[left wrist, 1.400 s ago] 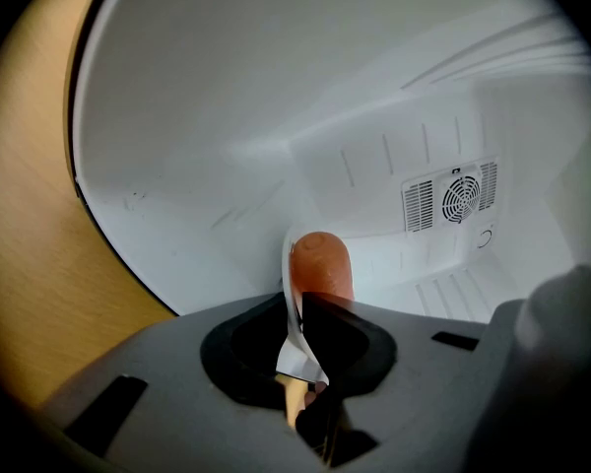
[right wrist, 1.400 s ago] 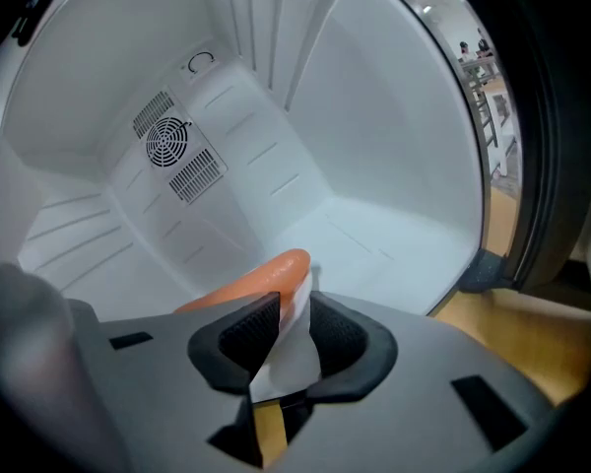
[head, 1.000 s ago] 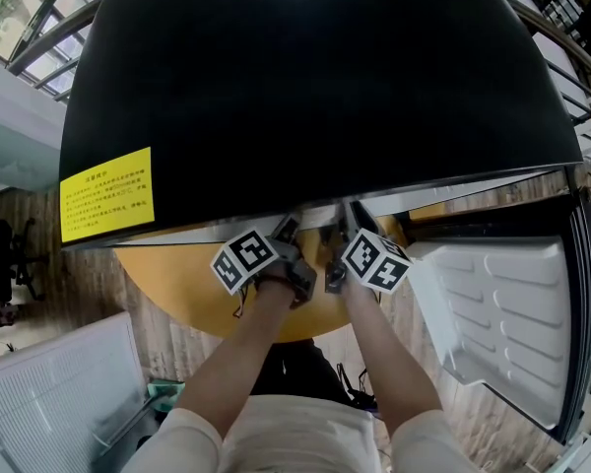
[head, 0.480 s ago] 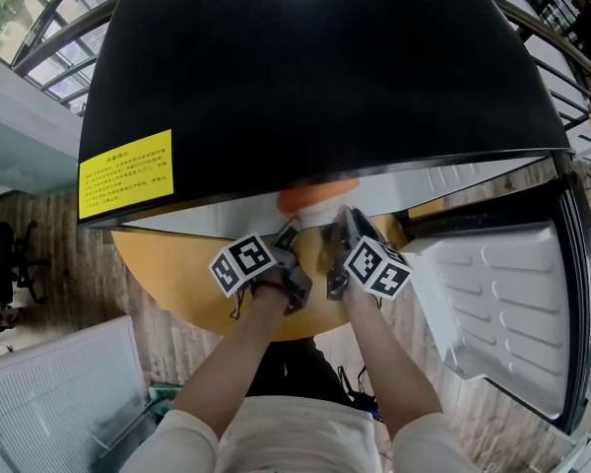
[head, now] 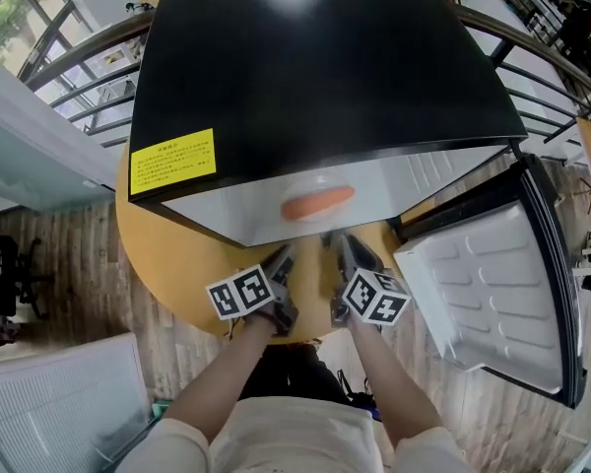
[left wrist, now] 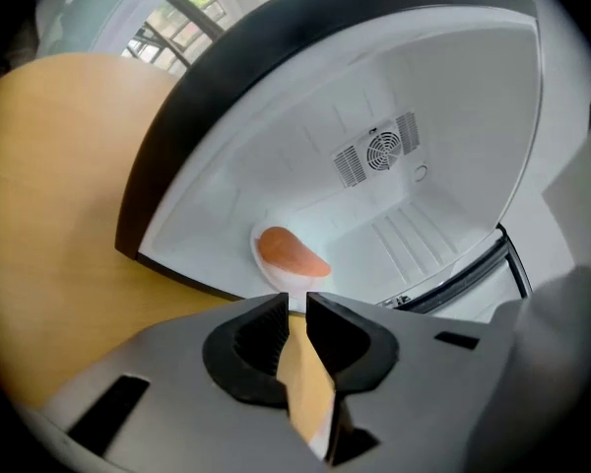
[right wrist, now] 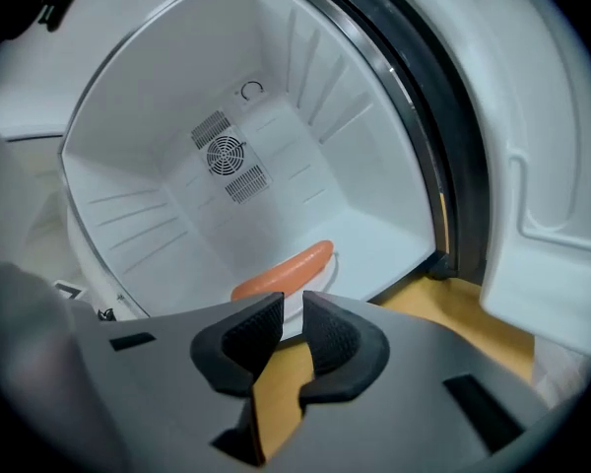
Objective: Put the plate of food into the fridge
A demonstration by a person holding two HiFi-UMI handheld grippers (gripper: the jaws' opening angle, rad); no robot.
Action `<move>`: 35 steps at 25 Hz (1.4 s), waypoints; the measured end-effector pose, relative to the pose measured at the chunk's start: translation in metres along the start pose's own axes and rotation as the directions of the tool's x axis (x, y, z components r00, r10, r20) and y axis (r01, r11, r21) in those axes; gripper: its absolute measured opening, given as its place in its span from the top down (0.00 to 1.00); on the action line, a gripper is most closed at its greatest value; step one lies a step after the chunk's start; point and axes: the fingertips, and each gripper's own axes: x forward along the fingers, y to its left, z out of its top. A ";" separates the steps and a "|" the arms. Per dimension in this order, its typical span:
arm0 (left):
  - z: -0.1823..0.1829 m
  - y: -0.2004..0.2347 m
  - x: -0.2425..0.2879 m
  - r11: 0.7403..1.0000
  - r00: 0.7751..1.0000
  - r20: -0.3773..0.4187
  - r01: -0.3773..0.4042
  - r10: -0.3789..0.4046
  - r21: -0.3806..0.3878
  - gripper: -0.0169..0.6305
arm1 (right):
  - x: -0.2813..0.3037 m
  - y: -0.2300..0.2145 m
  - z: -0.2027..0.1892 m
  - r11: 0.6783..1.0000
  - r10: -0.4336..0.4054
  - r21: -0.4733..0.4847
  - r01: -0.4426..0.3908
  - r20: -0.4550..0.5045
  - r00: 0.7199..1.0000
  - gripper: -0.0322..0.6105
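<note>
Now, plate (right wrist: pixel 325 267) with sausage (head: pixel 317 203) inside fridge (head: pixel 305 67), left tool (left wrist: pixel 293 308) and right tool (right wrist: pixel 293 313) slightly parted, empty, yellow label (head: pixel 173 163) illegible.

Round wooden table (head: pixel 163 269) at centre, its edge curving from 9 to 6 o'clock. Plank floor (head: pixel 74 289) around it. Curved metal railing (head: pixel 89 87) at 10 o'clock, window with greenery (head: pixel 5 23) beyond. Black office chair (head: pixel 0 274) at 9 o'clock. White ribbed panel (head: pixel 49 402) on the floor at 8 o'clock.
</note>
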 end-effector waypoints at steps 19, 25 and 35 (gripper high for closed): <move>-0.013 -0.076 -0.131 0.844 0.998 -0.047 0.050 -0.030 0.535 0.94 | -0.124 0.099 -0.008 0.977 0.118 -0.183 -0.112 0.019 0.993 0.91; -0.036 -0.075 -0.148 0.805 0.997 -0.079 0.048 -0.002 0.592 0.94 | -0.148 0.102 -0.024 0.977 0.075 -0.200 -0.074 -0.004 0.997 0.91; -0.050 -0.078 -0.154 0.786 0.998 -0.059 0.021 0.020 0.617 0.94 | -0.165 0.105 -0.040 0.980 0.051 -0.190 -0.053 -0.012 0.999 0.91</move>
